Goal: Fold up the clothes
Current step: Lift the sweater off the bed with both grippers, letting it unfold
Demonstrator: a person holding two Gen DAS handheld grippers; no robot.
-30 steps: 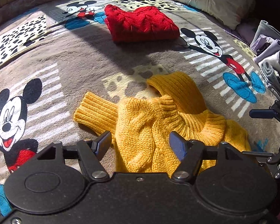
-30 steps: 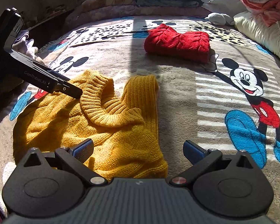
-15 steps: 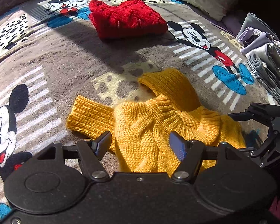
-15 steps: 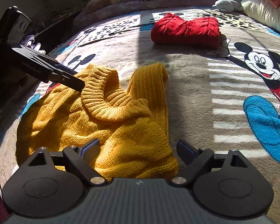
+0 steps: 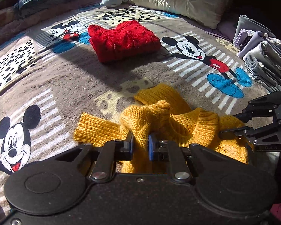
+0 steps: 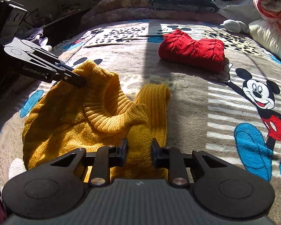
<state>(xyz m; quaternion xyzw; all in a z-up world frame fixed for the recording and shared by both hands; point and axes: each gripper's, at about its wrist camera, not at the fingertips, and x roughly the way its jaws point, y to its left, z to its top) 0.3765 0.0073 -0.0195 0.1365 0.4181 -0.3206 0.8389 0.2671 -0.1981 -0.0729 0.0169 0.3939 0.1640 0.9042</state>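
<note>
Yellow sweater (image 5: 178,123) is seen crumpled on the cartoon-print blanket (image 5: 84,78) of a bed, near a folded red sweater (image 5: 121,39). Its knit is clamped by the left tongs (image 5: 140,144) and by the right tongs (image 6: 139,149).

Yellow knit sweater (image 5: 179,123) crumpled on cartoon-print blanket, ribbed collar open and upward, one ribbed sleeve lying flat to side, folds pinched up at two points. Red cable-knit sweater (image 5: 121,40) folded neatly, well apart, farther back.
</note>
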